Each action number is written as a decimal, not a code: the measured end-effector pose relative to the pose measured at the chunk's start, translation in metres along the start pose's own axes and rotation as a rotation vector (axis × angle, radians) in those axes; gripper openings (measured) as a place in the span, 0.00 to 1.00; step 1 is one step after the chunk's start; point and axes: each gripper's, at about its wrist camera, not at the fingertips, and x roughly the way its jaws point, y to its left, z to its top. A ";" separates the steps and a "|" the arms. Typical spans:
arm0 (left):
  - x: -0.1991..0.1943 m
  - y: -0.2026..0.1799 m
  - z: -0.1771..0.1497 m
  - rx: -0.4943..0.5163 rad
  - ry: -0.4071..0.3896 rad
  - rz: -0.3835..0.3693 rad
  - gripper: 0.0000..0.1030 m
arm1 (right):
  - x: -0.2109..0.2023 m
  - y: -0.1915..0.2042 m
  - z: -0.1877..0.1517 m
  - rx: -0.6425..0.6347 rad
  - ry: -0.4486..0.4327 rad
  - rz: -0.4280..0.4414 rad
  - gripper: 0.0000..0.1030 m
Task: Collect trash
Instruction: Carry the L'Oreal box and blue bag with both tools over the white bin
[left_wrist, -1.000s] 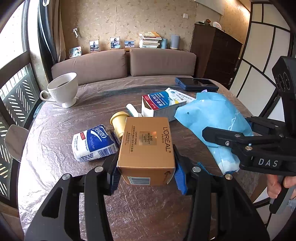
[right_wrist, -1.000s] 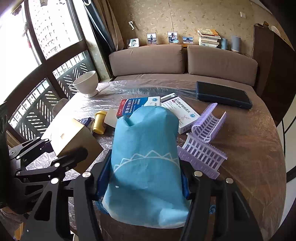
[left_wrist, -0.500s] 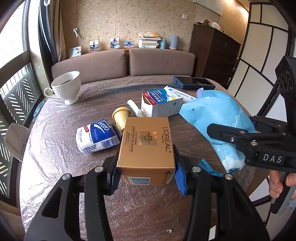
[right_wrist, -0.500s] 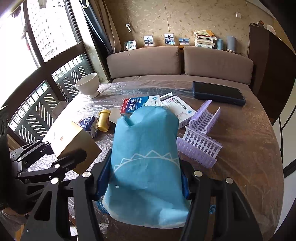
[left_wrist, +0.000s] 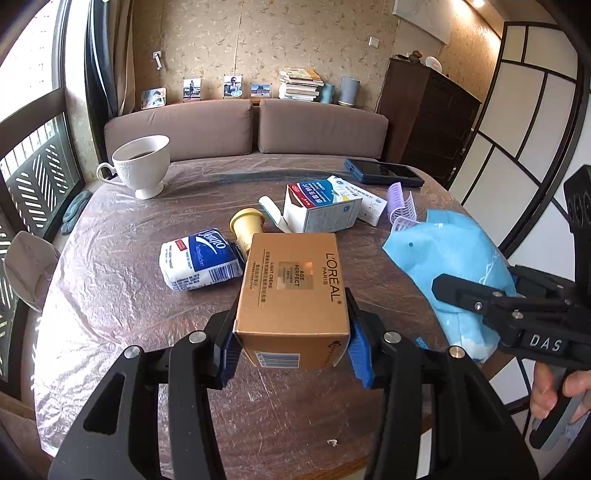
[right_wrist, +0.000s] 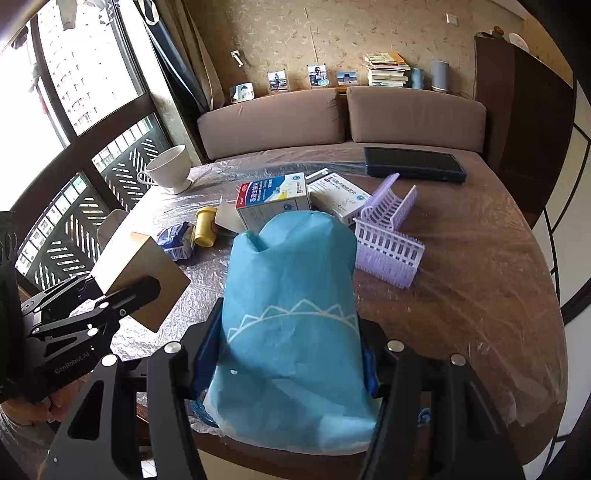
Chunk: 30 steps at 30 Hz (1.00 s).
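Left gripper (left_wrist: 291, 347) clamps a gold cardboard L'Oréal box (left_wrist: 293, 291), held above the plastic-covered round wooden table (left_wrist: 122, 280). Right gripper (right_wrist: 284, 362) grips a light blue non-woven fabric bag (right_wrist: 291, 332) at the table's near edge. Blue-white tissue pack (left_wrist: 199, 264), yellow bottle (left_wrist: 245, 223), blue-white medicine box (left_wrist: 321, 210) and lilac plastic rack (right_wrist: 388, 243) lie on the table.

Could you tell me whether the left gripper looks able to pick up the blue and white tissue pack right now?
Probably not as things stand: the left gripper has its jaws clamped on the gold carton. The tissue pack lies uncovered on the table just ahead, so the path itself looks free.
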 end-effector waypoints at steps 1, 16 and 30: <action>-0.002 -0.001 -0.001 -0.002 0.002 -0.007 0.48 | -0.002 0.000 -0.002 0.008 -0.001 -0.004 0.57; -0.046 -0.039 -0.044 -0.119 -0.021 0.091 0.48 | -0.045 -0.005 -0.048 -0.003 -0.022 0.075 0.57; -0.093 -0.066 -0.099 -0.140 -0.015 0.126 0.48 | -0.099 -0.001 -0.110 -0.074 -0.011 0.111 0.57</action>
